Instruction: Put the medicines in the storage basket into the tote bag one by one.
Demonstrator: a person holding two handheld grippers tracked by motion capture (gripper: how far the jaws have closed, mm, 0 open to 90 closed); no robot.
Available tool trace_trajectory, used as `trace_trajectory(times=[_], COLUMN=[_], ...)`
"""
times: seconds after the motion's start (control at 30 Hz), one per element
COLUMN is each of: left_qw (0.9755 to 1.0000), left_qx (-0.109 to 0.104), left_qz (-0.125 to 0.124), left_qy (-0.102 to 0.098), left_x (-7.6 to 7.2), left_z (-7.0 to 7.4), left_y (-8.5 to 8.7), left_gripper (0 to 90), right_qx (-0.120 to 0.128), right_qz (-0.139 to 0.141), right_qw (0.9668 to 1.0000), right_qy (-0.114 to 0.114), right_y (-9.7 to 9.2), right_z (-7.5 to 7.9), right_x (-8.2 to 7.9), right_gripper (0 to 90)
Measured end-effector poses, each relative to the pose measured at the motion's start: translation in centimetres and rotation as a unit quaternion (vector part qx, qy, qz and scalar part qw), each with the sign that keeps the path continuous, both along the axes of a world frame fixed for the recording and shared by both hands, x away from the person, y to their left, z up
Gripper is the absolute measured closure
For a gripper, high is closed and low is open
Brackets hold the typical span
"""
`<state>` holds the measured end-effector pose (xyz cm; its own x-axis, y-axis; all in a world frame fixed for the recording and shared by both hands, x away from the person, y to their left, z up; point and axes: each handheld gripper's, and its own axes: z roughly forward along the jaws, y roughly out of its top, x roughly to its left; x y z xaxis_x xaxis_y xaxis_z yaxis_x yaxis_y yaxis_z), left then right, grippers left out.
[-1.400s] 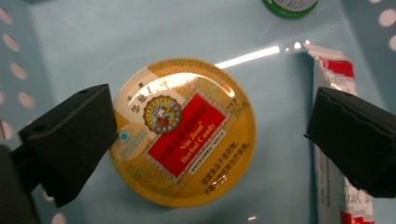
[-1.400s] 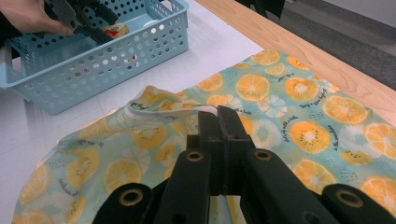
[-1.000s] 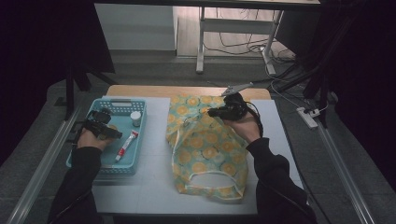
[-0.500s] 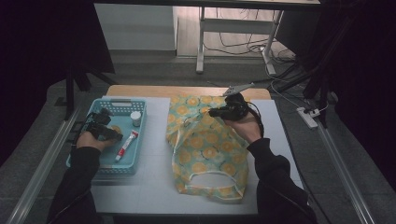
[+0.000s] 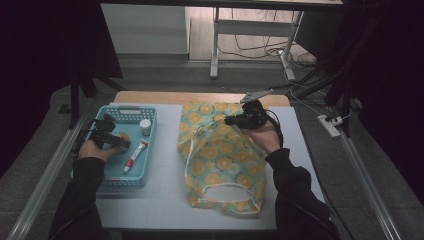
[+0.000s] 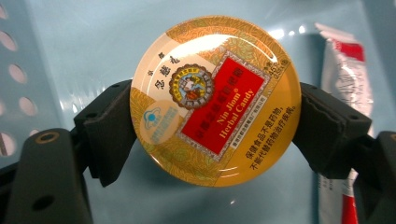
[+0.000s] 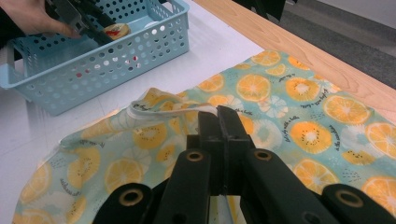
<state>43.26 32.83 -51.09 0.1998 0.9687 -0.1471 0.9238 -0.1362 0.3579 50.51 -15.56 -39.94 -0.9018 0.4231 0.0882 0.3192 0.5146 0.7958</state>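
where white table (image 5: 165,200) ends, grey floor (image 5: 45,190).

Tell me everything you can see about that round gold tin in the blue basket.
The tin is a flat, round, glossy candy tin, seemingly metal. Its gold lid has a red panel reading "Herbal Candy", a small emblem and Chinese writing. It sits in the pale blue basket, lid up, between the left gripper pads, which have just been closing and now touch its two sides. A red and white tube lies beside it.

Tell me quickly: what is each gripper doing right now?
Left gripper: just been closing, now holding the round candy tin in the blue basket.
Right gripper: shut on the fruit-print bag.
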Motion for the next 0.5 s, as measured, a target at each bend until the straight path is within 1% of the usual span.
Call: trace_trajectory(times=[0.1, 0.17, 0.2, 0.3, 0.4, 0.47, 0.5], left_qw=[0.9998, 0.9993, 0.9991, 0.9985, 0.9975, 0.997, 0.9967], left_qx=[-0.01, -0.023, -0.027, -0.033, -0.037, -0.035, -0.039], left_qz=[-0.009, -0.016, -0.018, -0.027, -0.041, -0.049, -0.052], left_qy=[-0.013, -0.024, -0.028, -0.036, -0.043, -0.048, -0.049], left_x=[-0.4, -0.6, -0.7, -1.1, -1.6, -1.8, -1.9], left_z=[0.6, 1.0, 1.2, 1.7, 2.3, 2.7, 2.8], left_y=[0.0, 0.1, 0.2, 0.3, 0.1, 0.0, -0.1], left_gripper=[20.5, 20.5, 20.5, 20.6, 20.6, 20.6, 20.6], right_qx=[0.0, 0.001, 0.0, 0.003, 0.004, 0.004, 0.004], right_qz=[0.0, 0.0, 0.0, -0.004, -0.006, -0.006, -0.006], right_qw=[1.0, 1.0, 1.0, 1.0, 1.0, 1.0, 1.0], right_qy=[0.0, -0.001, -0.001, -0.001, 0.0, -0.001, -0.001], right_y=[0.1, 0.2, 0.2, 0.2, 0.2, 0.2, 0.2], right_z=[0.0, 0.0, 0.0, 0.0, 0.0, 0.0, 0.0], right_x=[0.0, 0.0, 0.0, 0.0, 0.1, 0.1, 0.1], right_gripper=[90.0, 90.0, 90.0, 90.0, 90.0, 90.0, 90.0])
